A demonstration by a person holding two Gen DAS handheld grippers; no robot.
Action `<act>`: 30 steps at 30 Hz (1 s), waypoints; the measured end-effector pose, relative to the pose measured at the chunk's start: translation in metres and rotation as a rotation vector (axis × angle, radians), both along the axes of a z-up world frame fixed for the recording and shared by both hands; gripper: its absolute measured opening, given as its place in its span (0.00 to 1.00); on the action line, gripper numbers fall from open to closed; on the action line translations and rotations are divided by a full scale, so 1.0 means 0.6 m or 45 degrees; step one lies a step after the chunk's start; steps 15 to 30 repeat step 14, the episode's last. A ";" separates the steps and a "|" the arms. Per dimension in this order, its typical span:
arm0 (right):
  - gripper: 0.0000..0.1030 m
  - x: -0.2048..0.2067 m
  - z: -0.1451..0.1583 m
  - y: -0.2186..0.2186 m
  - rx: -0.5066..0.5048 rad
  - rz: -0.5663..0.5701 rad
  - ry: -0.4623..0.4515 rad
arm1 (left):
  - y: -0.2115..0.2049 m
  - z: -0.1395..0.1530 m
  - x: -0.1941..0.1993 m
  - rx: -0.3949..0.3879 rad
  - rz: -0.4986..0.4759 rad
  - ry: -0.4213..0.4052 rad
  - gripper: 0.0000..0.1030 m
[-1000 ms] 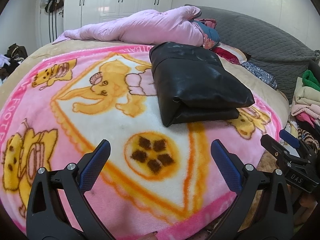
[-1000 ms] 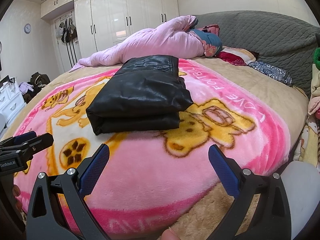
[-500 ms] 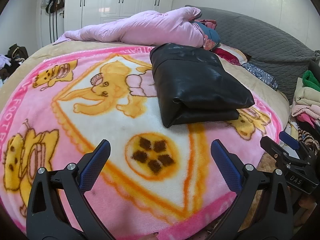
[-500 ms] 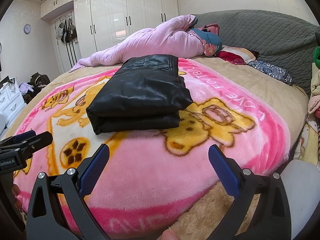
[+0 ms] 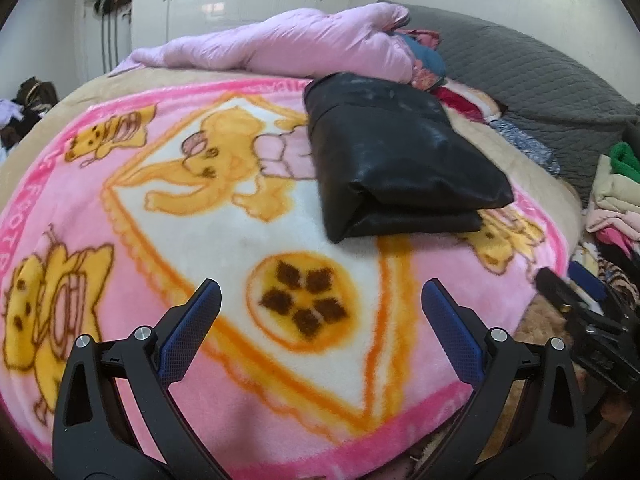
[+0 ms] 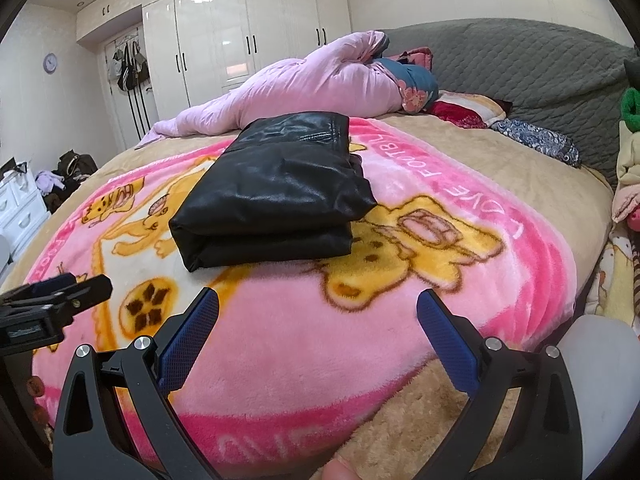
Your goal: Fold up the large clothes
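One black garment point(image 6: 272, 188), folded, lies mid-frame on the pink blanket point(image 6: 304, 344) covering the bed.
Your left gripper point(image 5: 320, 312) and right gripper point(image 6: 318, 314) both hang low in frame, fingers spread, holding nothing. The fold looks finished; if tidying, press the loose upper-right edge flat, not dragging. Count: one garment, two grippers.

In the left wrist view, the right claw point(image 5: 560, 292) at the right edge now sits lower and shows blurred, where a second ago it was sharp. In the right wrist view, the left claw point(image 6: 60, 292) at the left edge now sits slightly higher and reaches a little further in over the pink blanket point(image 6: 280, 340).
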State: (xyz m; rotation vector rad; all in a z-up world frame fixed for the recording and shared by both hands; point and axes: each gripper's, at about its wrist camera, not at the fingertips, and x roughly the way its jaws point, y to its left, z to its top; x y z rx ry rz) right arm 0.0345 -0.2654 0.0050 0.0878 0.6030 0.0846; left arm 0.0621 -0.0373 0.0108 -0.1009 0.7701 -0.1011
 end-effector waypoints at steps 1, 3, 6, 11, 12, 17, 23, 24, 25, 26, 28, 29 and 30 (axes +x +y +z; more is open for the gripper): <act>0.96 -0.003 0.000 -0.008 0.021 -0.012 0.011 | 0.001 -0.003 0.002 0.008 0.010 0.012 0.91; 0.96 -0.014 0.004 -0.034 0.077 -0.056 0.012 | 0.008 -0.005 0.006 -0.011 0.020 0.028 0.91; 0.96 -0.032 0.014 -0.090 0.092 -0.172 -0.030 | 0.028 -0.003 0.015 -0.040 0.057 0.028 0.91; 0.96 -0.060 0.002 -0.251 0.157 -0.520 -0.031 | 0.122 -0.004 0.052 -0.105 0.220 0.127 0.91; 0.96 -0.065 -0.005 -0.279 0.157 -0.588 -0.009 | 0.158 -0.004 0.060 -0.135 0.273 0.151 0.91; 0.96 -0.076 -0.032 -0.356 0.111 -0.801 0.070 | 0.226 0.001 0.067 -0.160 0.393 0.164 0.91; 0.96 -0.076 -0.032 -0.356 0.111 -0.801 0.070 | 0.226 0.001 0.067 -0.160 0.393 0.164 0.91; 0.96 -0.076 -0.032 -0.356 0.111 -0.801 0.070 | 0.226 0.001 0.067 -0.160 0.393 0.164 0.91; 0.96 -0.076 -0.032 -0.356 0.111 -0.801 0.070 | 0.226 0.001 0.067 -0.160 0.393 0.164 0.91; 0.96 -0.076 -0.032 -0.356 0.111 -0.801 0.070 | 0.226 0.001 0.067 -0.160 0.393 0.164 0.91; 0.96 -0.076 -0.032 -0.356 0.111 -0.801 0.070 | 0.226 0.001 0.067 -0.160 0.393 0.164 0.91; 0.96 -0.076 -0.032 -0.356 0.111 -0.801 0.070 | 0.226 0.001 0.067 -0.160 0.393 0.164 0.91; 0.96 -0.076 -0.032 -0.356 0.111 -0.801 0.070 | 0.226 0.001 0.067 -0.160 0.393 0.164 0.91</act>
